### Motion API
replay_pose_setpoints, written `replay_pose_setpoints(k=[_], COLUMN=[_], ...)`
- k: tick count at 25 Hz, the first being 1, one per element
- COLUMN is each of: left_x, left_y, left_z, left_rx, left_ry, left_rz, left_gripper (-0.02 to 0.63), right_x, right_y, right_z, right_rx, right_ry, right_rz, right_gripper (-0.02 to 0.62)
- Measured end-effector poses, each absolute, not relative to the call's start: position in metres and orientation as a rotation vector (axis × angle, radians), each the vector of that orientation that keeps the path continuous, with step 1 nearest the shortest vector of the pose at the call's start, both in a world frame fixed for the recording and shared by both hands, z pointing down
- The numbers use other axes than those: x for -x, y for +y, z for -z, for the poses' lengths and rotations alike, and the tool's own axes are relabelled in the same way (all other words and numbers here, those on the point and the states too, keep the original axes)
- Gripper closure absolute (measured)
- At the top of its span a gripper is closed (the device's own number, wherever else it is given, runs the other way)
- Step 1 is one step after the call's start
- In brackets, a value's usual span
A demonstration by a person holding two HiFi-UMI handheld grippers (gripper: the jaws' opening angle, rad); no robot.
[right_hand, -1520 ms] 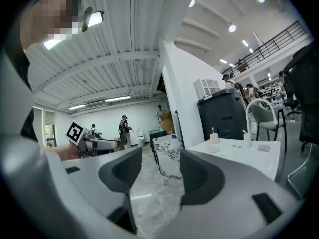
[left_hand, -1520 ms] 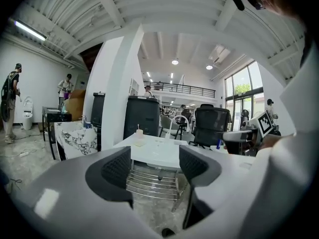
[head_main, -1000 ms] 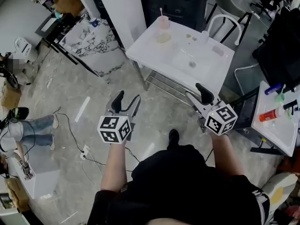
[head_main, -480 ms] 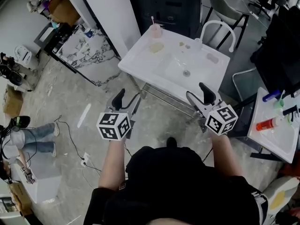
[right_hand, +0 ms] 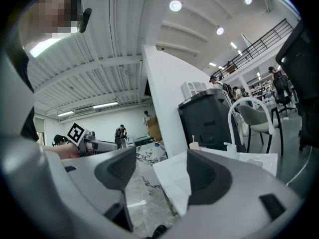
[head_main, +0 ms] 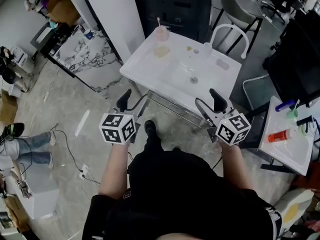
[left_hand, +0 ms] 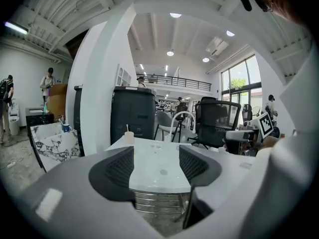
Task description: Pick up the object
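A white table (head_main: 145, 69) stands just ahead of both grippers. On it are a pink cup with a stick (head_main: 161, 32), a pale yellow lump (head_main: 161, 51), a clear cup (head_main: 206, 48), a flat pinkish piece (head_main: 222, 63) and a small round item (head_main: 193, 80). My left gripper (head_main: 134, 100) hovers open before the table's near-left edge, with only the table (left_hand: 159, 163) showing between its pads. My right gripper (head_main: 208, 102) is off the near-right edge, its jaws opening with nothing between them; past it I see the table corner (right_hand: 172, 178) and the cup (right_hand: 194, 144).
A white chair (head_main: 229, 31) stands behind the table, with a black cabinet (head_main: 185, 4) and a white pillar (head_main: 107, 14) beyond. A second white table (head_main: 287, 151) at the right carries a red bottle (head_main: 279, 135). A marble slab (head_main: 82, 49) and floor cables (head_main: 75, 149) lie left.
The person has stepped toward the table, which now sits closer and lower-left in the head view. Both grippers have come nearer its front edge, and the right jaws have spread wider.
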State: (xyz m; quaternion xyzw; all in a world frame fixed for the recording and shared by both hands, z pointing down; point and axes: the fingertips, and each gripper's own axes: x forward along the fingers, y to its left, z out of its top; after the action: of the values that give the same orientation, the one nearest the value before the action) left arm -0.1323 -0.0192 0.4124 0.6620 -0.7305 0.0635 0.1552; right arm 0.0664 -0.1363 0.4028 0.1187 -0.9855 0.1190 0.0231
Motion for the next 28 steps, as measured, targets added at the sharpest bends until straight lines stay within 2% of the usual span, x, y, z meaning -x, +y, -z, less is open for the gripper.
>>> replay_pose_setpoints(k=[9,22,28], left_x=[0.191,0.339,0.359], left_y=[-0.085,-0.208,-0.260], left_z=[-0.430,-0.460,-0.490], left_rx=[-1.975,-2.093,-2.128], left_ry=[-2.035,-1.838,-1.681], left_rz=[-0.112,-0.146,-0.275], left_gripper=[0.318,0.347,0.347], right_x=[-0.021,0.162,0.189], right_y=[-0.178,-0.259,-0.279], right_z=[-0.415,-0.423,-0.429], right_rx=[-0.473,-0.470,-0.553], right_ry=[-2.979,-2.925,-2.871], right_rz=[-0.371,-0.397,-0.408], right_gripper=[0.311,0.313,0.313])
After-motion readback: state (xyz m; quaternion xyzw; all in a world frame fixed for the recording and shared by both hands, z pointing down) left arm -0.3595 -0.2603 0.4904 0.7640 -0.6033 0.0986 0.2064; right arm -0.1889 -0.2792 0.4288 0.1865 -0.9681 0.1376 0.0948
